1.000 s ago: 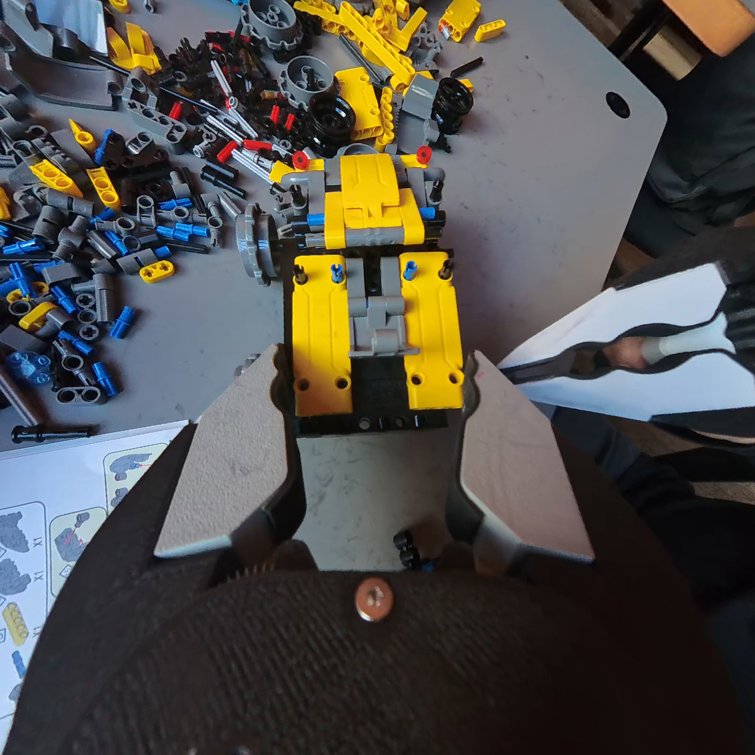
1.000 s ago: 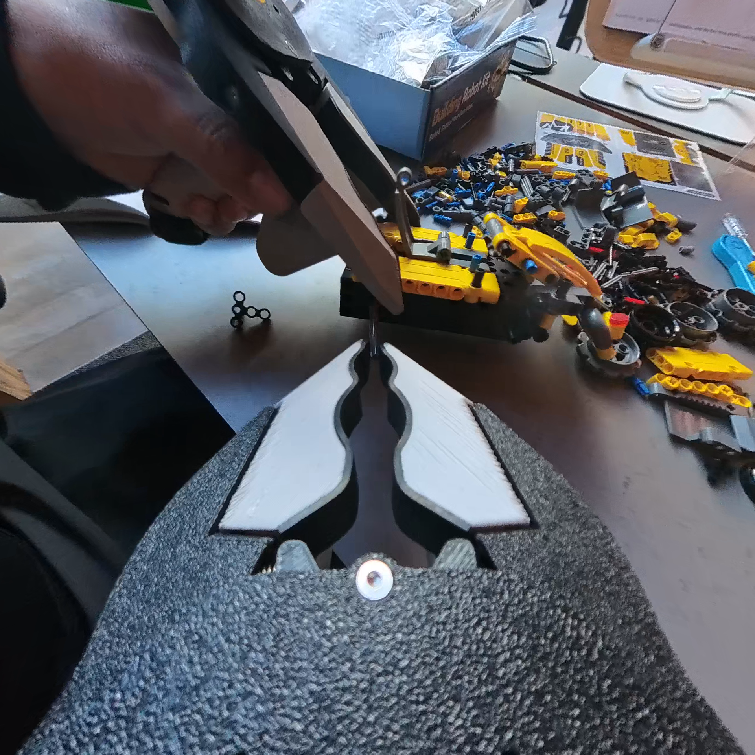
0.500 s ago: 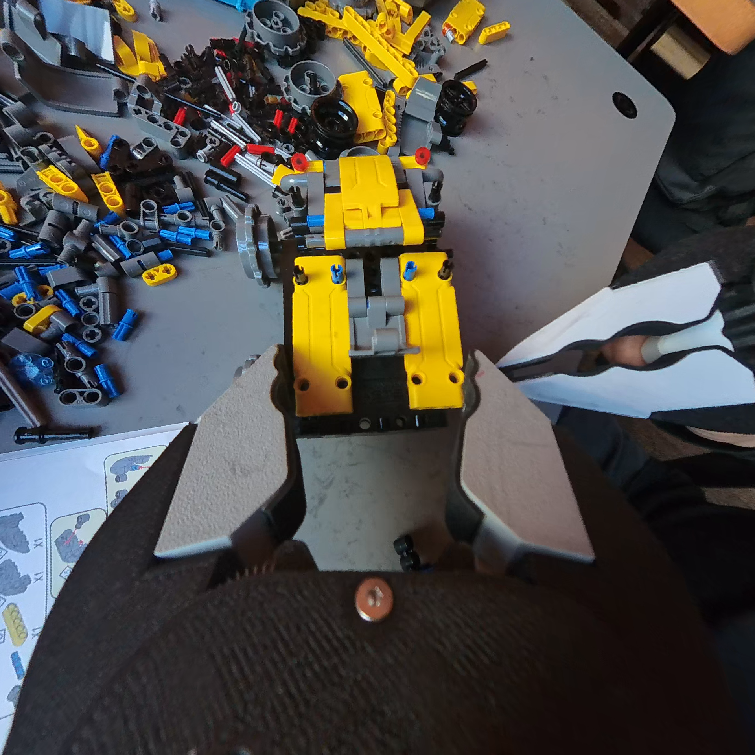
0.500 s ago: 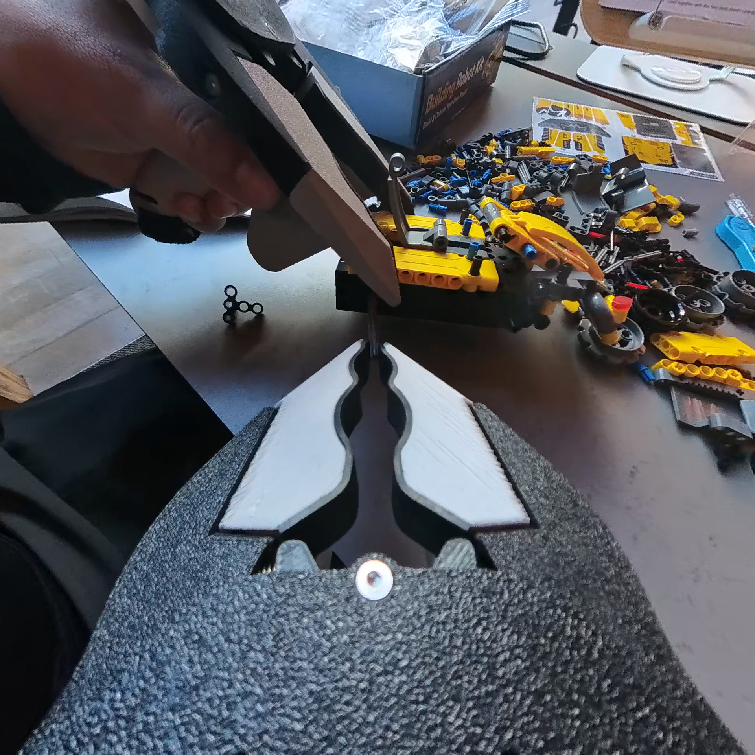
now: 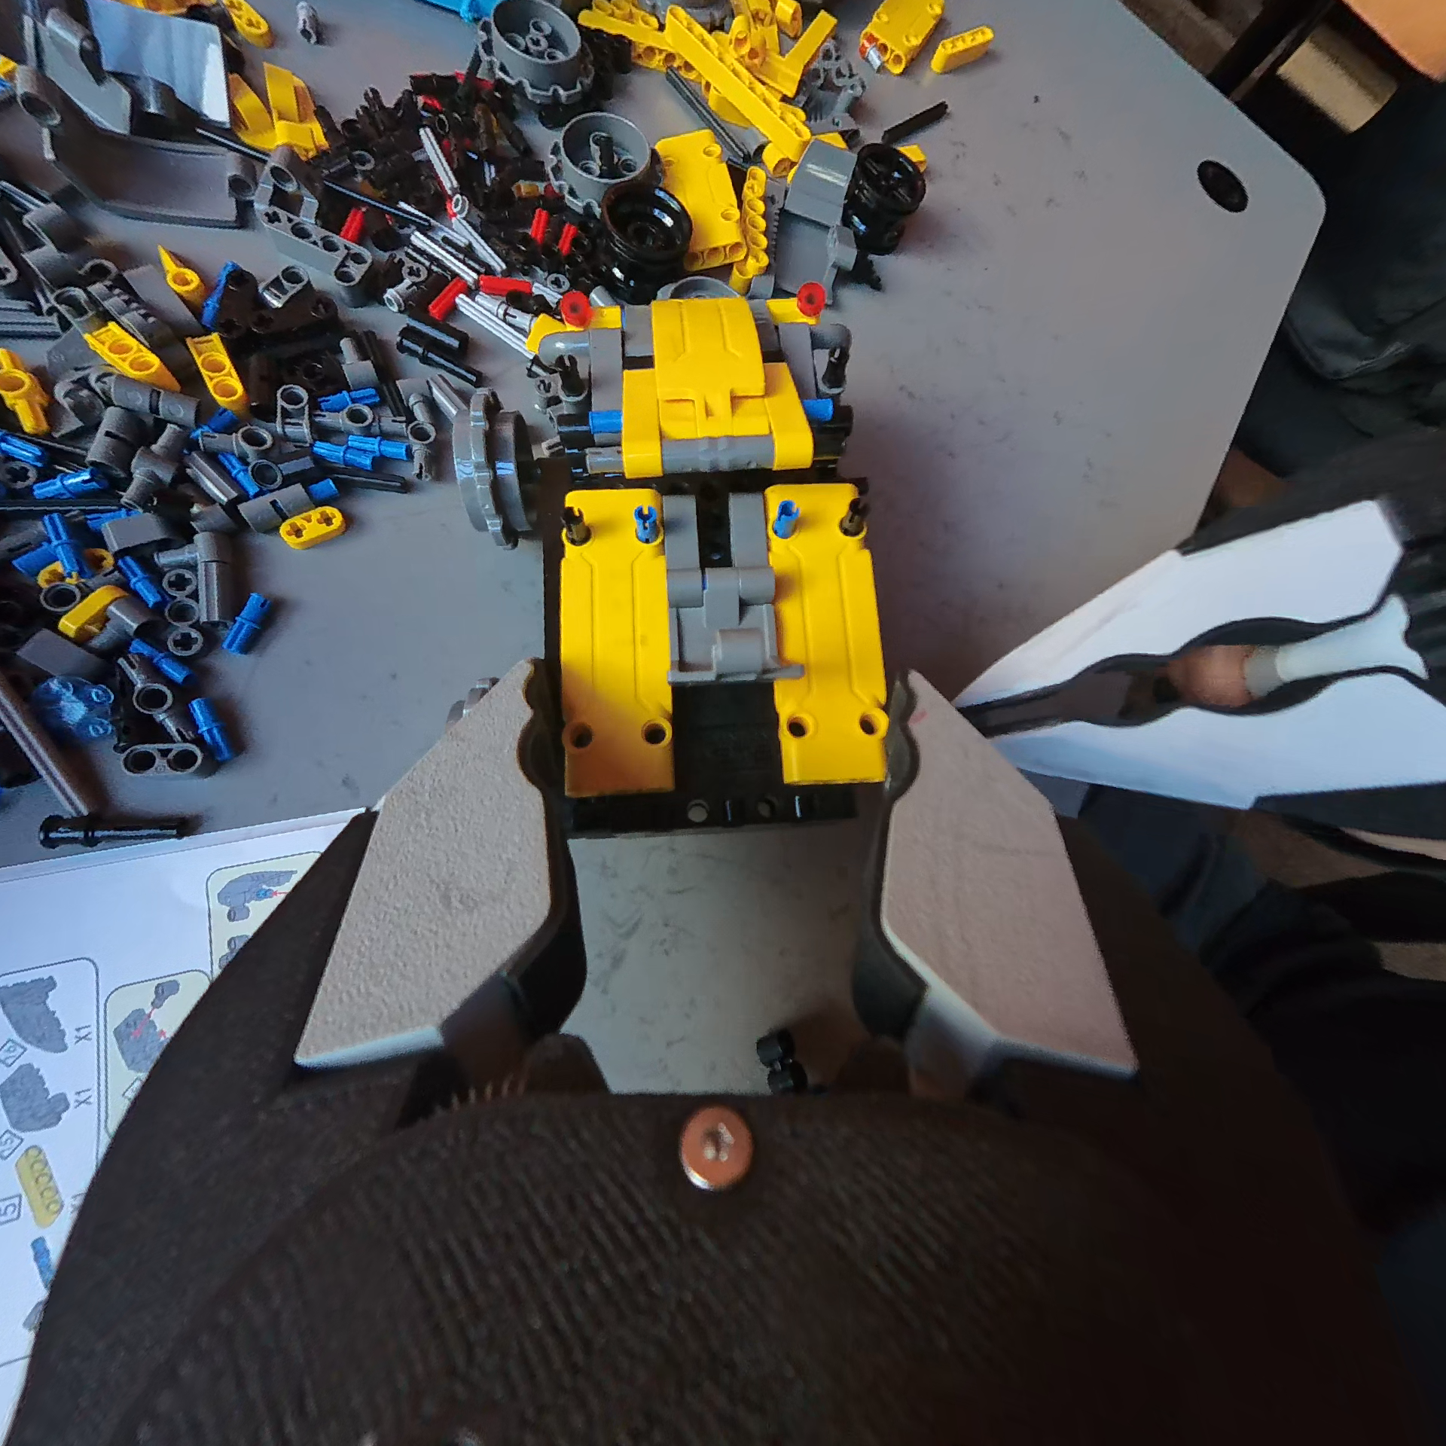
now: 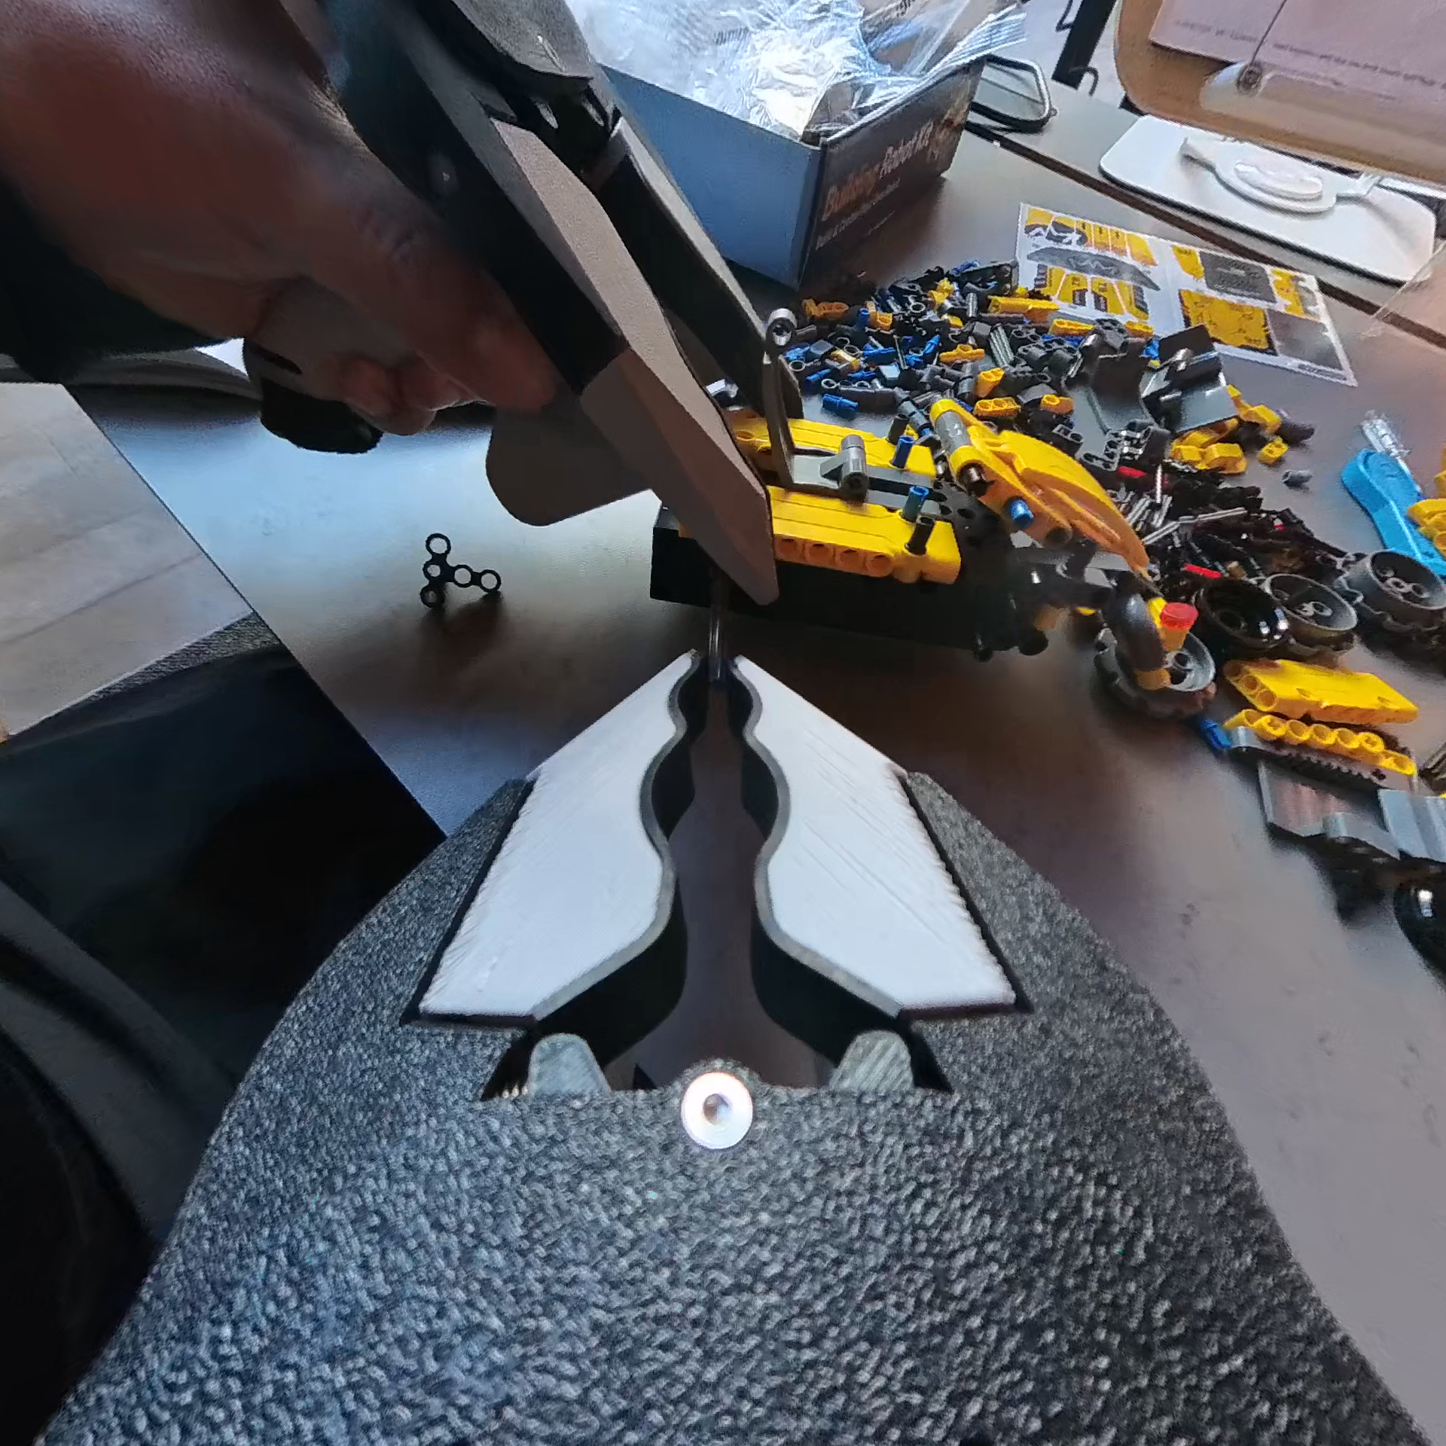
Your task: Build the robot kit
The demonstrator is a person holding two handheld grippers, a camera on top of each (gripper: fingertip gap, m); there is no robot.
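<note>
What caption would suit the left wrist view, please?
Left tongs clamp a yellow model beside loose parts.

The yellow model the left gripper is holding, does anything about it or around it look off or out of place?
One thing: a thin grey lever stands upright from the yellow model, above its flat top. A small black piece lies alone, apart from the parts pile. Nothing looks broken.

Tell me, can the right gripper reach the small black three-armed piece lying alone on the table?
Probably yes: the right gripper has bare table leading to the three-armed piece, but it is shut on a thin black pin.
</note>
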